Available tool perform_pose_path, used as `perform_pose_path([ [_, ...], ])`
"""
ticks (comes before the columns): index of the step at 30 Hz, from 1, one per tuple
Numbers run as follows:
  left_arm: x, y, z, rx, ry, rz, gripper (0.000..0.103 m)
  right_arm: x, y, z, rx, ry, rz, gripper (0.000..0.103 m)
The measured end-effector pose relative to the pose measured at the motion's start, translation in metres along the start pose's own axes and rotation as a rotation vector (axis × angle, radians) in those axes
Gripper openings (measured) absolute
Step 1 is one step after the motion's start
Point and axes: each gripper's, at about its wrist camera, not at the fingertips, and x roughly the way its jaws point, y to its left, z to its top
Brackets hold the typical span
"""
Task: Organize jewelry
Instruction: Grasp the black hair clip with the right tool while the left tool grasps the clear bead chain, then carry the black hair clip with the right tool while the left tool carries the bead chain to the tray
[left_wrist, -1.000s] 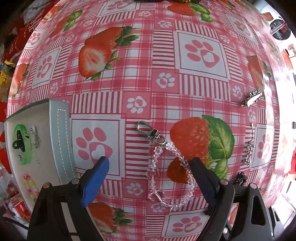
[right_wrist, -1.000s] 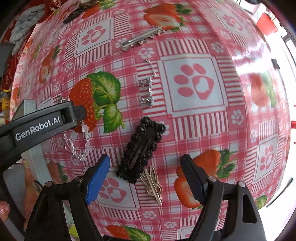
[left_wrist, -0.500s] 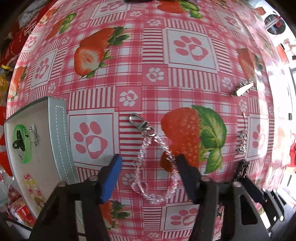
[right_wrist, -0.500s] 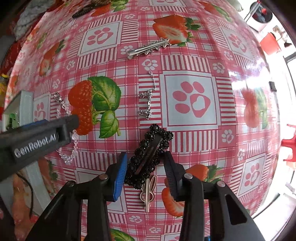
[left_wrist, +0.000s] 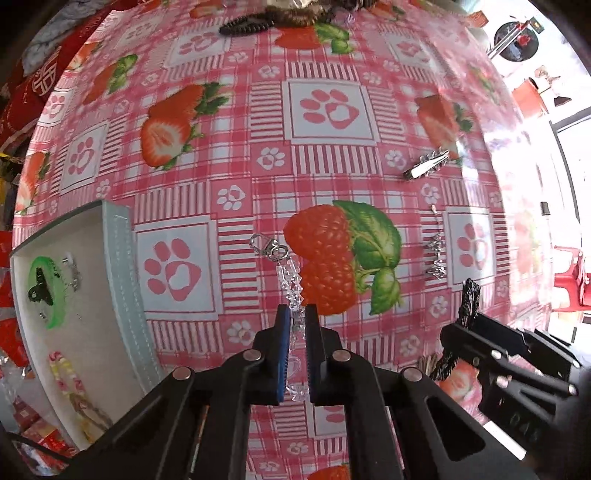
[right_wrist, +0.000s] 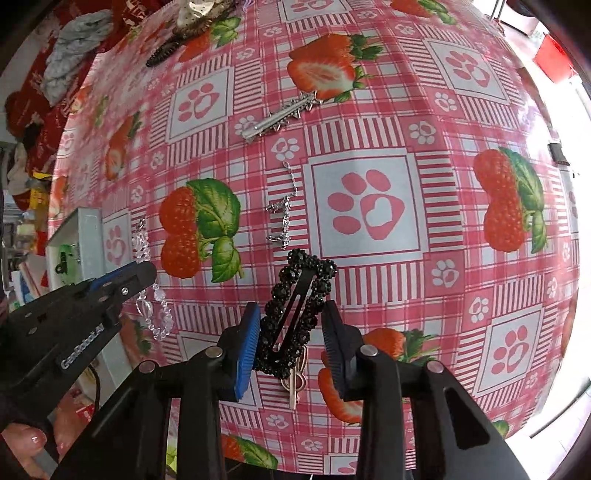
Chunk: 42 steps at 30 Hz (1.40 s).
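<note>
Left gripper (left_wrist: 294, 321) nearly closed, jaws pinched on the clear bead chain (left_wrist: 291, 288), which runs straight ahead from between the fingers to its silver lobster clasp (left_wrist: 266, 248) lying on the strawberry tablecloth (left_wrist: 332, 166). Beads also visible bunched between the pads near the gripper body. Grey jewelry tray (left_wrist: 122, 280) sits to the left of this gripper, holding a green ring-shaped piece (left_wrist: 48, 291) and a pastel bead bracelet (left_wrist: 66, 373). Right gripper (right_wrist: 291, 325) at medium width, fingers straddling the black beaded hair clip (right_wrist: 295, 314); blue left pad (right_wrist: 247, 347) touches or almost touches the clip edge, right pad looks just apart from it, so a firm grip cannot be confirmed. Small rose-gold bunny clip (right_wrist: 295, 380) lies under the near end of the black clip, between the fingers. Ahead of the right gripper: silver chain earring (right_wrist: 284, 218), and farther ahead a silver spiked barrette (right_wrist: 277, 116). Black comb-like clip (right_wrist: 162, 53) at far edge of cloth. Left gripper seen from the right wrist view off to the left, bead chain hanging in a loop below its tip.
</note>
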Motion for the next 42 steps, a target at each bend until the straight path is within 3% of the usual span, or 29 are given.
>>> perform_pose_path([
  [10,-0.050,0.030,-0.031,-0.041,-0.068,-0.031,0.013,-0.022,-0.024,-0.012,0.004,-0.014,0.017,0.037],
  [14,-0.068,0.038,-0.040,-0.067,-0.093,-0.036,0.013,-0.021,-0.010,-0.013,-0.012,-0.026,0.019,0.037],
  [29,-0.098,0.117,-0.092,-0.243,-0.175,-0.011,0.013,-0.023,0.086,-0.009,-0.204,-0.035,0.058,0.037],
  [36,-0.093,0.157,-0.125,-0.357,-0.167,-0.004,0.013,-0.016,0.148,-0.016,-0.343,-0.012,0.086,0.037],
  [42,-0.082,0.184,-0.133,-0.417,-0.167,-0.012,0.013,-0.004,0.195,-0.015,-0.447,0.011,0.100,0.037],
])
